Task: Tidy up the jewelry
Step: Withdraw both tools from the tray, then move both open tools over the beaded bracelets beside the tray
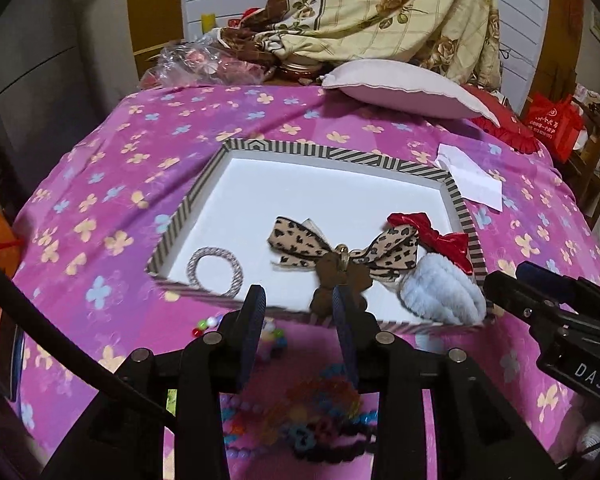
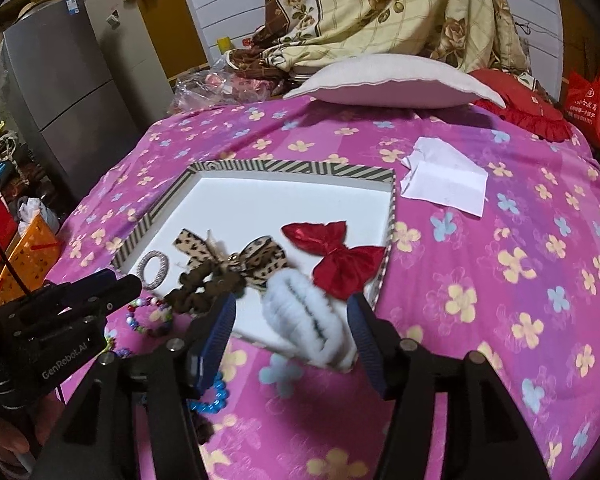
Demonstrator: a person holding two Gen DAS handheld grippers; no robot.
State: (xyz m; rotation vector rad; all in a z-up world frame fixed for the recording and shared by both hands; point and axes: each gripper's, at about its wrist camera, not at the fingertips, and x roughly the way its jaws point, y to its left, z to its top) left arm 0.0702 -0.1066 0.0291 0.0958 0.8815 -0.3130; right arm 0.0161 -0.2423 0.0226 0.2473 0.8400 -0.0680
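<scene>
A striped-rim tray [image 1: 188,200] [image 2: 144,220] with a white floor lies on the pink bedspread. In it are a silver ring bracelet [image 1: 215,270] [image 2: 153,269], a leopard bow [image 1: 300,240] [image 2: 266,262], a brown scrunchie [image 1: 340,280] [image 2: 198,290], a red bow [image 1: 440,240] [image 2: 336,256] and a fluffy white clip [image 1: 444,292] [image 2: 308,312] resting over the near rim. My left gripper [image 1: 298,300] is open above the near rim, the brown scrunchie at its right finger. My right gripper [image 2: 292,312] is open around the white clip. Colourful bead bracelets [image 1: 320,412] [image 2: 150,316] lie outside the tray.
A white folded paper [image 1: 472,176] [image 2: 444,180] lies right of the tray. A pale pillow [image 1: 404,84] [image 2: 392,80] and a floral quilt [image 1: 380,12] sit at the far end. A grey fridge [image 2: 72,88] and an orange crate [image 2: 24,252] stand left of the bed.
</scene>
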